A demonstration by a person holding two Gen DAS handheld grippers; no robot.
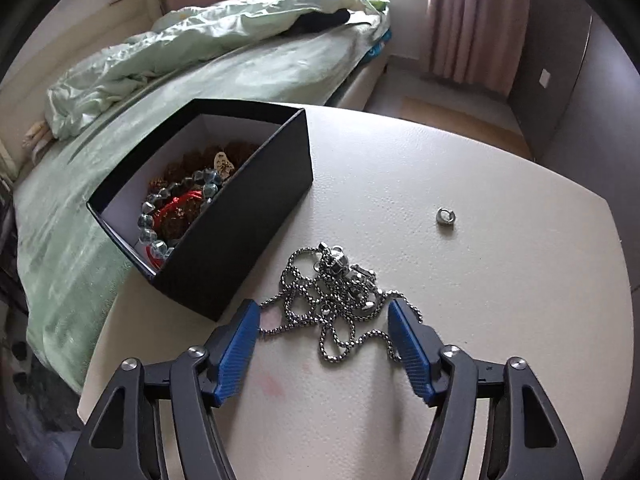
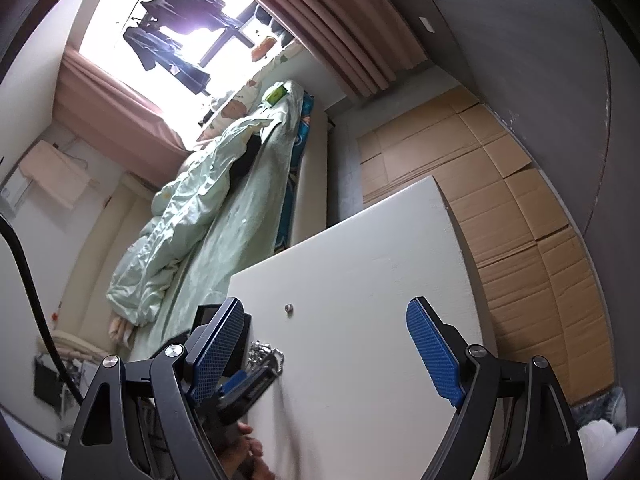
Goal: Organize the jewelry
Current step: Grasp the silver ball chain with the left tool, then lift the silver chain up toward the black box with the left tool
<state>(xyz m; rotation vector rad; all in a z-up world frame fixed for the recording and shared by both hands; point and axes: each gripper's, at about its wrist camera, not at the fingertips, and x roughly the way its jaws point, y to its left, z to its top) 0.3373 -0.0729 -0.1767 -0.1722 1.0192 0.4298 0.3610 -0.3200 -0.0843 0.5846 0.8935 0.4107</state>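
A tangled silver chain necklace [image 1: 336,300] with a metal pendant lies on the white table [image 1: 460,320]. My left gripper [image 1: 322,312] is open, low over the table, its blue pads either side of the chain's near part. A small silver ring [image 1: 443,215] lies further right. An open black box [image 1: 208,208] at the table's left edge holds bead bracelets and red cord. My right gripper [image 2: 324,320] is open and empty above the table, to the right; its view shows the ring [image 2: 288,308], a bit of the chain [image 2: 264,354] and the box corner [image 2: 208,316].
A bed with a green quilt [image 1: 180,64] runs along the table's left side. Pink curtains [image 1: 472,20] and a window are at the back. Flattened cardboard [image 2: 520,220] covers the floor to the right of the table.
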